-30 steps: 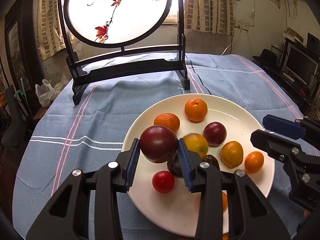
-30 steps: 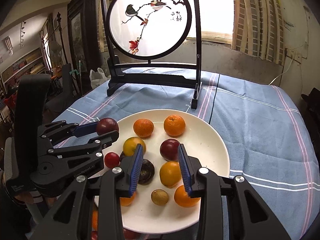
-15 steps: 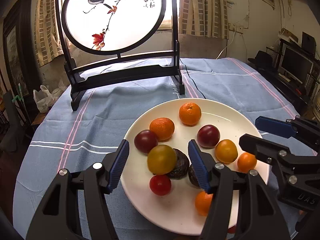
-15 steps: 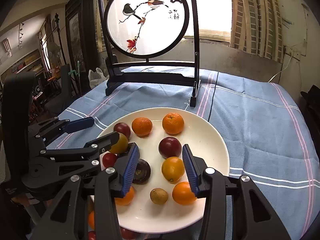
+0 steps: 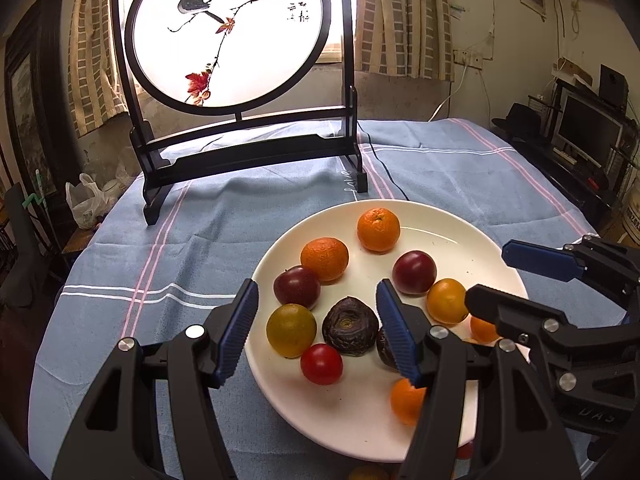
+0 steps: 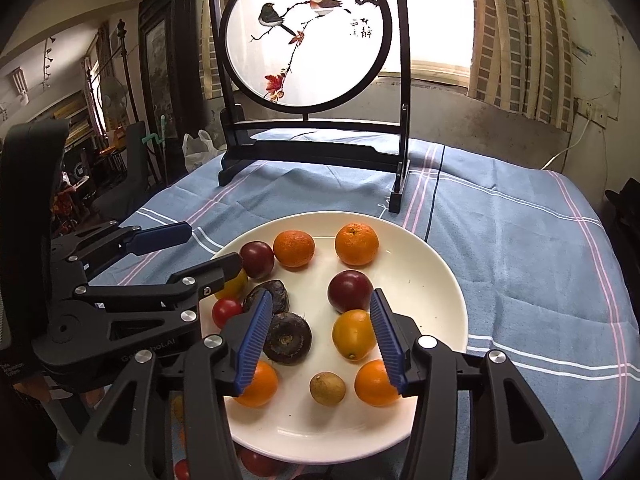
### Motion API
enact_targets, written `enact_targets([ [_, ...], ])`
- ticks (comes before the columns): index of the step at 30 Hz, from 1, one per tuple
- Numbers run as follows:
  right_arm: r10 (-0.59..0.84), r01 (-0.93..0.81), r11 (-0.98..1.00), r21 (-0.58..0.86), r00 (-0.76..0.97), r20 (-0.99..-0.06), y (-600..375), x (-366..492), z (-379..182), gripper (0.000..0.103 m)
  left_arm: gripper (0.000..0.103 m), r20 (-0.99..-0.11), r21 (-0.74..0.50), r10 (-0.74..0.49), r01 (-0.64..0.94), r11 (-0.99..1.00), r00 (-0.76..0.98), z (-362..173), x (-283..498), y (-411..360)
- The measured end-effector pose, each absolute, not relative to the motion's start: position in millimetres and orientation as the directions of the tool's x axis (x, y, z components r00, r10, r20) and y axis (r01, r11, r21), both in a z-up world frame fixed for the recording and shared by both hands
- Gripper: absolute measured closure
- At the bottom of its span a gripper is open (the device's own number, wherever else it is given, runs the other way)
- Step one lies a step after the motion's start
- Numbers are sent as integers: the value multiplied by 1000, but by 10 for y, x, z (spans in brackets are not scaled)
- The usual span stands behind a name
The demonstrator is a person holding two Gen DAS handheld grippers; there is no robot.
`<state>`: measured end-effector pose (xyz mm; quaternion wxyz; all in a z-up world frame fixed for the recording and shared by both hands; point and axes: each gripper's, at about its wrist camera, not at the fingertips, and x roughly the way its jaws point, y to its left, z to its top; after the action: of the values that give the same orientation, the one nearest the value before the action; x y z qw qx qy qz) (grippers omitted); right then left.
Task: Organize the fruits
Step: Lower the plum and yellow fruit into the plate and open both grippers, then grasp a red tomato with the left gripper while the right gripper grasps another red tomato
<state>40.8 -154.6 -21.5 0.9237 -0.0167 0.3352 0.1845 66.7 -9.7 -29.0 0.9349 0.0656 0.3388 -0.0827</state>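
Fingers (image 5: 244, 332) of both grippers stand parted and empty above the plate (image 5: 448, 232) of fruit.

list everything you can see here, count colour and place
plate: 1, white, on the cloth
mandarins: 2, orange, far side of plate
plums: 2, dark red, mid plate
wrinkled fruits: 2, dark brown, plate centre
tomato: 1, red, near left of plate
longan: 1, tan, near edge of plate
cloth: 1, blue with stripes, covers the table
screen: 1, round, black frame, behind the plate
bag: 1, white, beyond the table
left tongs: open, over the plate
right tongs: open, just been opening, over the plate
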Motion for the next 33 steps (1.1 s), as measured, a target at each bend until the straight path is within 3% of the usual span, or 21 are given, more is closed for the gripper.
enact_targets([
  [7, 362, -424, 903, 66, 670, -648, -1443, 15, -219, 52, 36, -630, 74, -144, 243, 967, 763, -153, 395, 56],
  [13, 400, -498, 862, 93, 556, -729, -1319, -485, -490, 52, 25, -628, 186, -92, 264, 946, 773, -262, -52, 272],
  [19, 380, -517, 848, 115, 443, -812, -1101, -647, -908, 52, 24, -663, 213, -85, 296, 931, 744, -506, -404, 469],
  [22, 379, -514, 849, 119, 436, -816, -1050, -636, -976, 58, 24, -693, 205, -102, 332, 921, 713, -653, -527, 499],
  [24, 400, -525, 840, 137, 428, -811, -1030, -638, -971, 70, 24, -714, 187, -124, 358, 915, 689, -733, -576, 482],
  [33, 411, -520, 842, 144, 443, -797, -1203, -734, -862, 73, 24, -789, 114, -170, 412, 904, 591, -1003, -457, 297],
])
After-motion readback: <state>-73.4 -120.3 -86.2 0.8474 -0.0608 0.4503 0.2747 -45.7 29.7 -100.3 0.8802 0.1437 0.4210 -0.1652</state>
